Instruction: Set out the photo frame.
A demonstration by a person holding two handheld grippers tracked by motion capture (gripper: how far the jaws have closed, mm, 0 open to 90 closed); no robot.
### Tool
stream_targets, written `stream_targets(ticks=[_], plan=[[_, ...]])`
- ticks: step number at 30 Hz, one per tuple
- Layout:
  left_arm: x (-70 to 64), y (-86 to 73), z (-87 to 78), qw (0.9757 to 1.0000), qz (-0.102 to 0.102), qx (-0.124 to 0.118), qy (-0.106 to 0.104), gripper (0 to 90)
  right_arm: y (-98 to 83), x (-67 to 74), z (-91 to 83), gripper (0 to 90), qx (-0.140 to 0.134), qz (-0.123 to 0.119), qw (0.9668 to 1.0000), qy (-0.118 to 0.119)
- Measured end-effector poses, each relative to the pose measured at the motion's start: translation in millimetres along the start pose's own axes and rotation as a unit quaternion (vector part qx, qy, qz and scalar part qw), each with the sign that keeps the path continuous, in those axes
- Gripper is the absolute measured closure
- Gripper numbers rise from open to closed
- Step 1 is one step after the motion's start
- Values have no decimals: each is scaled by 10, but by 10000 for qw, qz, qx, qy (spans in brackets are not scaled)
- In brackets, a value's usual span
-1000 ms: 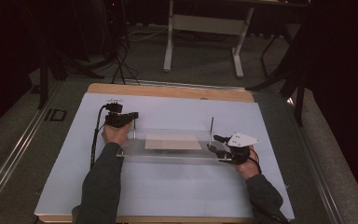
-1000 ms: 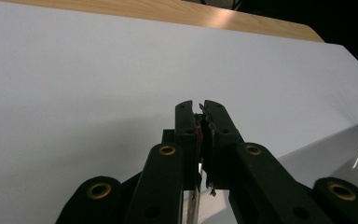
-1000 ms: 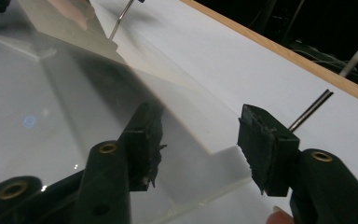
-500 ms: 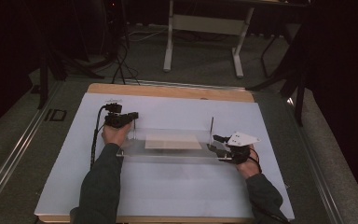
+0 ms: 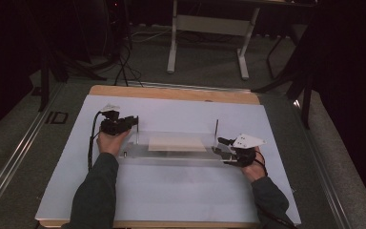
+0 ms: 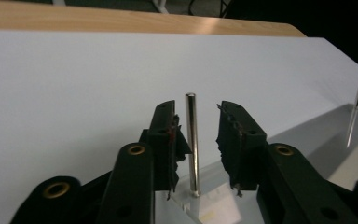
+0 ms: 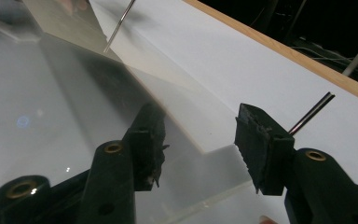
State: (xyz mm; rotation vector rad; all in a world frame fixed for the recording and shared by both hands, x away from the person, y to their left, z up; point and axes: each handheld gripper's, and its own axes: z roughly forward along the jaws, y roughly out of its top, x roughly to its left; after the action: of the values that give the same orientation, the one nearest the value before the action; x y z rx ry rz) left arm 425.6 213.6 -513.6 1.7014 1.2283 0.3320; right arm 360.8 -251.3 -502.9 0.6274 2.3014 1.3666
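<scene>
Pin (image 6: 191,140) stands upright on the clear base (image 5: 171,155), mid-worktop (image 5: 171,200), between my left tool's (image 6: 196,140) just-opened jaws, untouched. My right tool (image 7: 205,144) is spread over the base's other end.

No readable text, labels, brands or numbers anywhere. A dark marking on the floor left of the surface (image 5: 181,191) is too small and blurred to make out.
</scene>
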Motion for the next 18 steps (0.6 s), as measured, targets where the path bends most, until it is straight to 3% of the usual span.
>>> stream_targets(ticks=[8, 18], plan=[[-82, -2, -151, 9989, 477, -2, -19, 634, 13, -13, 2, 501, 4, 33, 10000, 19], [-146, -50, -339, 9967, 806, 33, -50, 597, 33, -30, 2, 502, 23, 74, 10000, 43]])
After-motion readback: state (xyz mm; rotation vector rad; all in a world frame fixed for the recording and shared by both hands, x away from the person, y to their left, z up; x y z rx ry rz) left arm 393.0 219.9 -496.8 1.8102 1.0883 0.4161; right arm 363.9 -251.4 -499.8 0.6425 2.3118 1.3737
